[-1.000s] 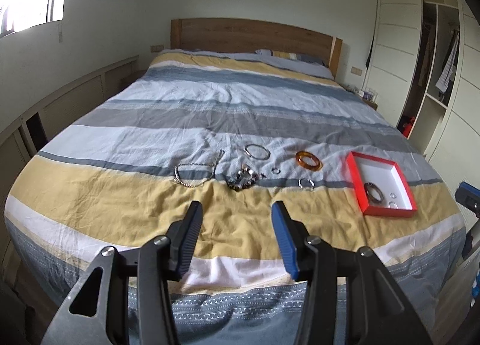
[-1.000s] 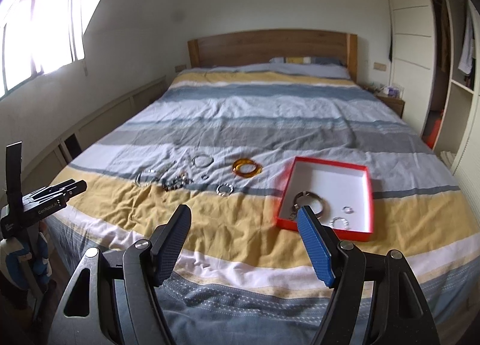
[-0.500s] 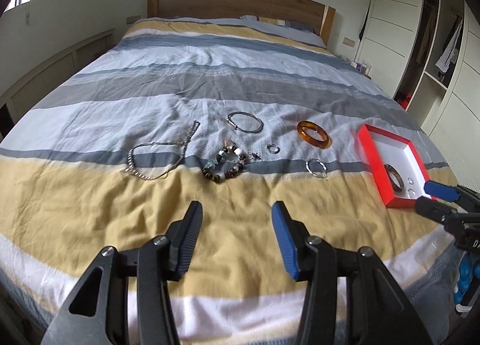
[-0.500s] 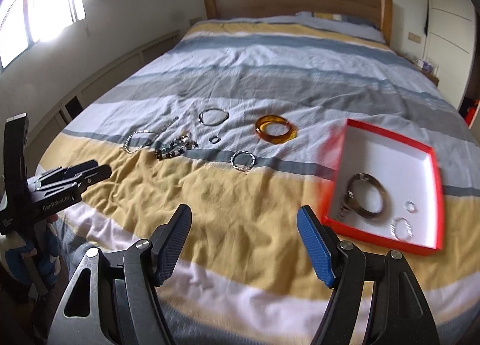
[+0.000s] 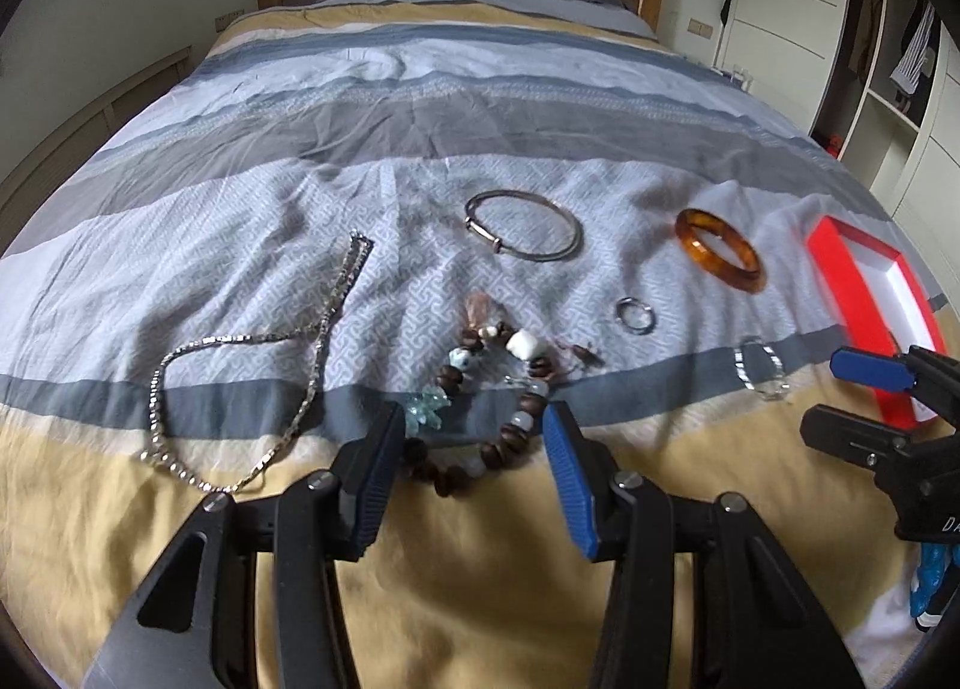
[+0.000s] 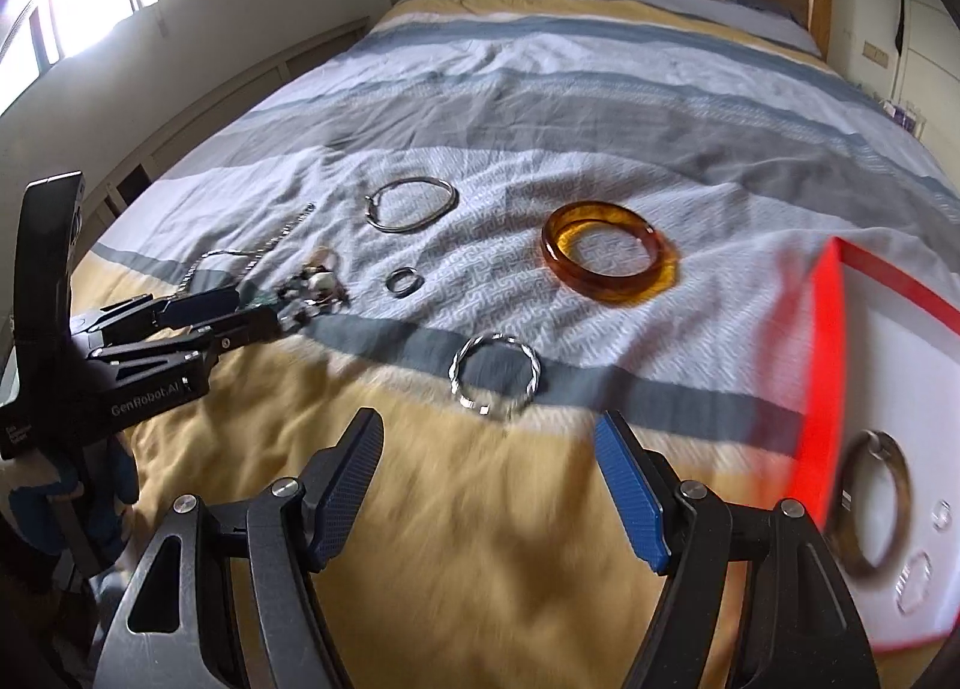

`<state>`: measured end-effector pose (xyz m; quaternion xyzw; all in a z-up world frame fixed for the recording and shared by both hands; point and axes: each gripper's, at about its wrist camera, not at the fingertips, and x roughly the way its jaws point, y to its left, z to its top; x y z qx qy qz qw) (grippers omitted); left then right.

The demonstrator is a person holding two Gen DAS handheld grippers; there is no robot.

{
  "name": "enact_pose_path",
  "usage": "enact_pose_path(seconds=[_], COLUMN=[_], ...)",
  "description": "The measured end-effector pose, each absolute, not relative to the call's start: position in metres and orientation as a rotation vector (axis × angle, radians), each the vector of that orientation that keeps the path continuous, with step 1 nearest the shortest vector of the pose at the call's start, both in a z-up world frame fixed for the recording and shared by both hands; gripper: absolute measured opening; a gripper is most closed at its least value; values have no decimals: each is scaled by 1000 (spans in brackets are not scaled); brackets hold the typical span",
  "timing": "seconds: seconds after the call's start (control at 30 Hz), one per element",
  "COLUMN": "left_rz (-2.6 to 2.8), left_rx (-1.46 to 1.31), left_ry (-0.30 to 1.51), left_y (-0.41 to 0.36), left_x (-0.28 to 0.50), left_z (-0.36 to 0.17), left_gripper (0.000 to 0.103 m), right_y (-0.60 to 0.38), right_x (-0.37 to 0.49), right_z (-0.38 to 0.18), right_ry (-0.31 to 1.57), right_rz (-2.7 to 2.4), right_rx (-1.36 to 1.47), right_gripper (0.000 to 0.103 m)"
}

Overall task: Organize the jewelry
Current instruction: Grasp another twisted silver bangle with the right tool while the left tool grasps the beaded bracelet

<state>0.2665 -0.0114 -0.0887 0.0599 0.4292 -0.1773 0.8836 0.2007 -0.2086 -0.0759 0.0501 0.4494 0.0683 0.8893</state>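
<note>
Jewelry lot, laid out on a striped bedspread; red box at the right, already holding a few pieces.

- Beaded bracelet: near centre, lying between the tips of the left hand-held gripper. Wooden and pale beads with charms. Judged light, limp and lumpy; likely best pinched across one bead strand, since a charm may slip or snag.
- Chain necklace: left of the beads. Judged limp and prone to trailing; take it at a bunched section.
- Thin metal bangle: far centre. Stiff, smooth, probably slippery; grip across the wire rim.
- Amber bangle: right of centre. Rigid, glossy, possibly brittle; pinch one wall of the rim gently.
- Small ring: centre. Tiny and flat on soft fabric; judged the hardest pick.
- Twisted silver bracelet: just beyond the right hand-held gripper. Stiff, textured, light; grip across the near rim.

Left hand-held gripper: jaws apart, holding nothing. Right hand-held gripper: jaws wide apart, holding nothing.

Soft bedding may give under pressure, so a shallow approach seems wise.
</note>
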Motion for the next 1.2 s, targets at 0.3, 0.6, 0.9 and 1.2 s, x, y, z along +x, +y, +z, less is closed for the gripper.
enact_pose_path(seconds=[0.3,0.6,0.9,1.2], left_rz=[-413,-410,-415,-413], left_rx=[99,95,160,150], left_ry=[891,872,881,893], left_y=[-12,-16,-29,-35], left_x=[270,270,264,244], left_z=[-104,-110,-110,-99], left_gripper=[46,50,22,9], right_y=[-206,-202,-204,-205], right_x=[231,238,228,205], right_z=[-107,-111,-110,-97], right_ry=[956,923,919,912], right_rz=[146,141,169,192], right_rx=[108,96,122,166], right_gripper=[73,48,41,40])
